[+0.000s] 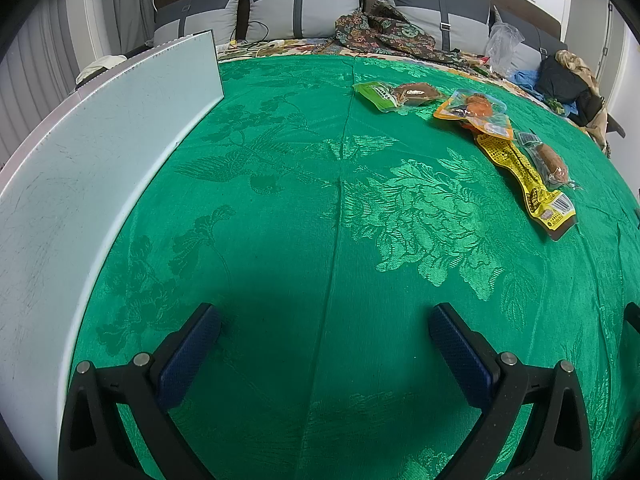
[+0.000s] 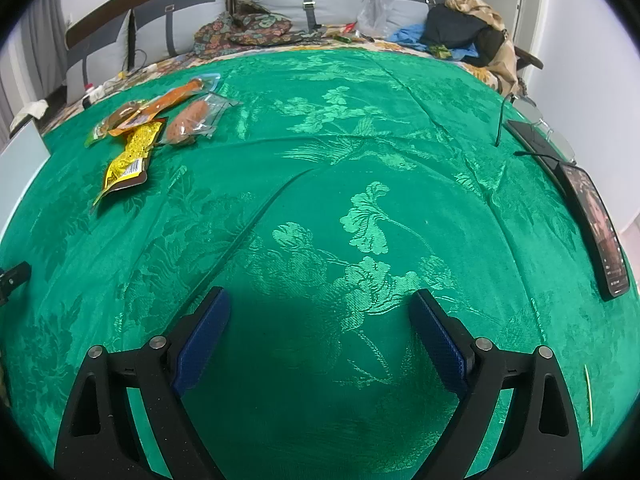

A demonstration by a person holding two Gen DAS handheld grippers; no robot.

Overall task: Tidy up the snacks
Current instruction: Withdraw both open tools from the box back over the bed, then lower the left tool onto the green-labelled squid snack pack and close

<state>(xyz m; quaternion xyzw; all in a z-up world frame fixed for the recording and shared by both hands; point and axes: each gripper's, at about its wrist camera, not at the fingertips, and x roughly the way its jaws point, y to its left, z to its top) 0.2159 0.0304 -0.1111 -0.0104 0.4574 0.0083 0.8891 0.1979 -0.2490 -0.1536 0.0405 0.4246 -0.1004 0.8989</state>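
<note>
Our left gripper (image 1: 324, 320) has its two blue fingers (image 1: 192, 352) spread wide apart, and nothing sits between them, only the green cloth (image 1: 280, 220). Our right gripper (image 2: 320, 308) is the same: its blue fingers (image 2: 440, 340) are spread wide with only green cloth between them. From the left gripper, the snacks lie far ahead of the fingers and off to the right side. The green pack (image 1: 396, 96) with a brown snack inside is the farthest one. Just beside it is the orange pack (image 1: 474, 110). The long yellow pack (image 1: 528, 180) reaches back toward us from under the orange one, and the clear pack with a sausage (image 1: 550, 160) lies right along its far side, touching it. None of them touch our fingers. A big pale board (image 1: 80, 184) stands on its edge to the left of the left fingers. From the right gripper, the same snacks lie far ahead and off to the left: the yellow pack (image 2: 128, 156) is the closest, the sausage pack (image 2: 192, 120) is beside it, and the orange pack (image 2: 172, 98) and the green pack (image 2: 116, 120) are behind. A dark phone (image 2: 600, 232) lies well off to the right of the right fingers, at the edge of the cloth. A thin green stick (image 2: 588, 396) lies on the cloth just right of the right finger.
</note>
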